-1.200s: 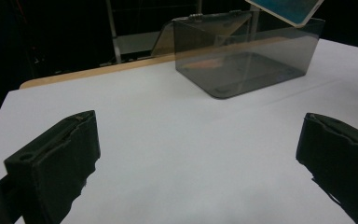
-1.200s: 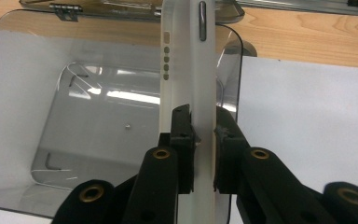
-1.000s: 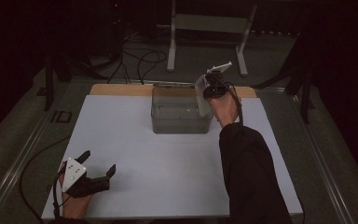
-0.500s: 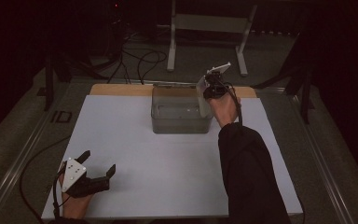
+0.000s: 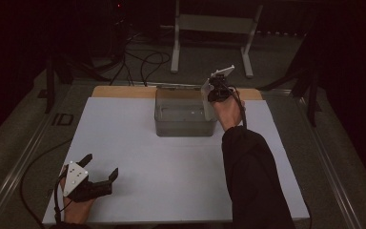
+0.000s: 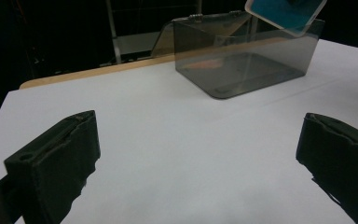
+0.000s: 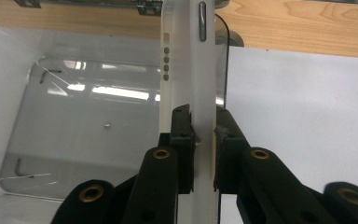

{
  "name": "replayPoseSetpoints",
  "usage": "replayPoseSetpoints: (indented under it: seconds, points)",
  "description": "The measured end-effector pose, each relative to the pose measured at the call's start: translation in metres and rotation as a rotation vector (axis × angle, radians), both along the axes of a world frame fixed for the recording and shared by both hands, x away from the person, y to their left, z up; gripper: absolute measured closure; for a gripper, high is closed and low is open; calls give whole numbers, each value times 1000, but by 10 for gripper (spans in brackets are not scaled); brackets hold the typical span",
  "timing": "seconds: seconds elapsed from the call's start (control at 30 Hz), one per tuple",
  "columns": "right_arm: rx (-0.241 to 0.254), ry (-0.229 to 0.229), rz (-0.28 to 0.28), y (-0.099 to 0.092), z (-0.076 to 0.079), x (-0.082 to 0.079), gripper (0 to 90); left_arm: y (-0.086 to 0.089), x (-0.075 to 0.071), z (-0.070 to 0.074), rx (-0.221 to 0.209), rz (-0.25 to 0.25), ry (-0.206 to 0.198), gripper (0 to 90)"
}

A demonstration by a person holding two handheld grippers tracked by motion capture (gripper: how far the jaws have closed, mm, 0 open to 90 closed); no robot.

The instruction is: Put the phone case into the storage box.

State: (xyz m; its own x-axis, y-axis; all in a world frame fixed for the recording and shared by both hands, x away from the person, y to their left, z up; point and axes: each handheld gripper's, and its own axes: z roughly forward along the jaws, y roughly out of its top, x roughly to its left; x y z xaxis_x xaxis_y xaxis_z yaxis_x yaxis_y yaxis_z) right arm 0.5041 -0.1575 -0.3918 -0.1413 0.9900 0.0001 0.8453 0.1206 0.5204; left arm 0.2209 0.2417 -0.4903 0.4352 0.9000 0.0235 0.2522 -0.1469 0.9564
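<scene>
White phone point(image 7: 186, 70) edge-on in the right claw point(image 7: 204, 128), above clear box point(image 7: 74, 140).

Dim, dark surround; glare on box point(image 7: 98, 93), pics maybe slightly soft.

Black sleeve point(image 5: 255, 176); black grippers, 2 fingers point(image 7: 182, 135) each, brass-ringed screw holes, grey 3-cornered plates.

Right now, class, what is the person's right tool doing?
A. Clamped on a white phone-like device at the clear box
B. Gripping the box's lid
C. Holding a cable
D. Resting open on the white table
A: the right tool pinches the white device edge-on over the clear box.
</scene>
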Motion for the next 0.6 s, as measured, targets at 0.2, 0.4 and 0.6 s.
replayPoseSetpoints:
  seconds: [0.2, 0.4, 0.6]
  points:
    - [-12, 3, -4, 3, -4, 1, 814, 0, 0, 0, 0, 1, 0, 6]
    - [-20, 10, -7, 4, -9, 2, 814, 1, 0, 0, -2, 2, 0, 6]
    - [-27, 21, -13, 4, -14, 2, 814, 0, 0, 0, 0, 0, 1, 6]
